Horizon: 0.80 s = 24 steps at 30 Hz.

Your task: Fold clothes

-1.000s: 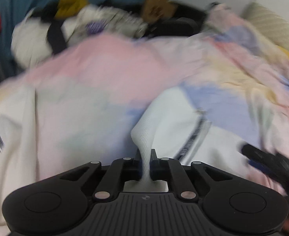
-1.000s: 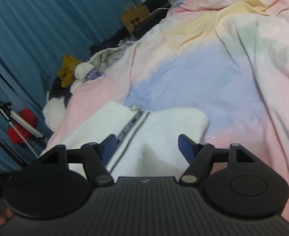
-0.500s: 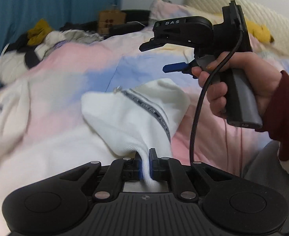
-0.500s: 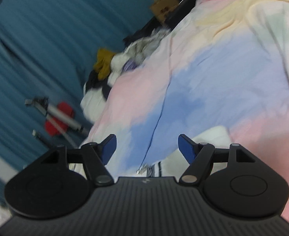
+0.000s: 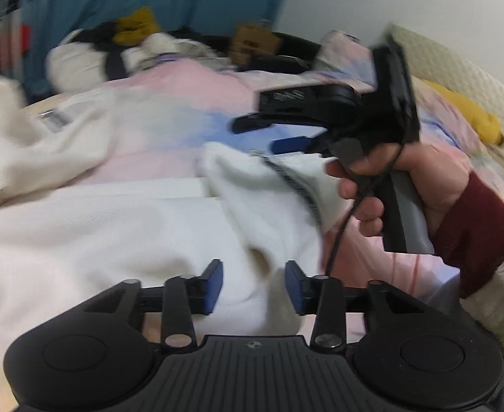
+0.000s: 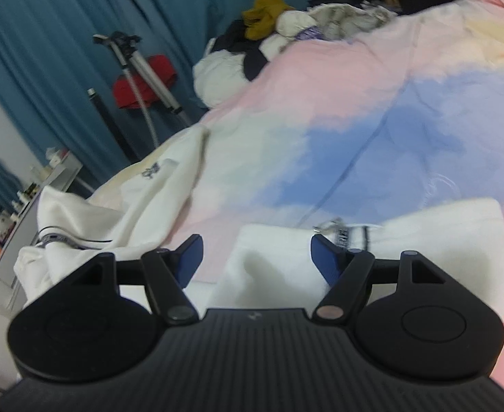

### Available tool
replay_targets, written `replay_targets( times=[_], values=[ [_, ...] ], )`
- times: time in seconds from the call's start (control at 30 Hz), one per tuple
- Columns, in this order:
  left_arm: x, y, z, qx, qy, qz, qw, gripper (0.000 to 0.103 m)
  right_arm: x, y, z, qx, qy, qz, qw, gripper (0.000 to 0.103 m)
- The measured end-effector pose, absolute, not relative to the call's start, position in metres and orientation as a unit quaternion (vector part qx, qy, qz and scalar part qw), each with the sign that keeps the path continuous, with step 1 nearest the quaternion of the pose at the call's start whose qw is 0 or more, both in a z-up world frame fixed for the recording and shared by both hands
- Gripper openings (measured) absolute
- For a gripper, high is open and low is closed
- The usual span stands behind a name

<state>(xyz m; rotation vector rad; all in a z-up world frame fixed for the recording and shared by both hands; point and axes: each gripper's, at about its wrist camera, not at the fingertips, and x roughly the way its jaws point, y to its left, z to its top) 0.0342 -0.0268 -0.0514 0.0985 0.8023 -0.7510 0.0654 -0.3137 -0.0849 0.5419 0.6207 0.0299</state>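
A white zip-up garment lies on the pastel duvet, its top part folded over, with the zipper running down it. My left gripper hovers low over its near edge. Its jaws are opening, and a loose ridge of the white cloth sits between the blue pads without being pressed. My right gripper, held in a hand with a dark red cuff, stands open above the folded part. In the right wrist view, the right gripper spans the white garment and touches nothing.
A second white garment lies crumpled at the bed's left edge. A pile of clothes sits at the far end, a tripod stands by the blue curtain, and a yellow item lies near the pillow.
The left jaws, shut on a pinch of white cloth before, have parted and let it drop. The left hand swept sideways. The right gripper rolled, and its view swung toward the curtain.
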Motion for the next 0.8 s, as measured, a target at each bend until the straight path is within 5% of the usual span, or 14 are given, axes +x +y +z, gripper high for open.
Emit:
replay_targets(
  times=[0.37,0.47,0.53,0.6,0.8],
  values=[
    [0.049,0.094,-0.032,-0.103,0.4,-0.165,0.896,0.065,0.112,-0.253,-0.112,0.114,0.369,0.006,0.922,0.069],
    [0.058,0.11,-0.036,-0.133,0.41,-0.137,0.892,0.066,0.112,-0.254,-0.117,0.097,0.372,-0.009,0.923,0.043],
    [0.064,0.121,-0.039,-0.155,0.418,-0.128,0.886,0.066,0.106,-0.264,-0.112,0.122,0.361,-0.016,0.924,0.017],
    [0.068,0.132,-0.04,-0.195,0.418,-0.117,0.879,0.07,0.099,-0.276,-0.105,0.157,0.344,-0.023,0.926,0.01],
    [0.081,0.191,-0.049,-0.343,0.399,-0.069,0.848,0.076,0.069,-0.323,-0.057,0.264,0.219,-0.051,0.938,0.008]
  ],
)
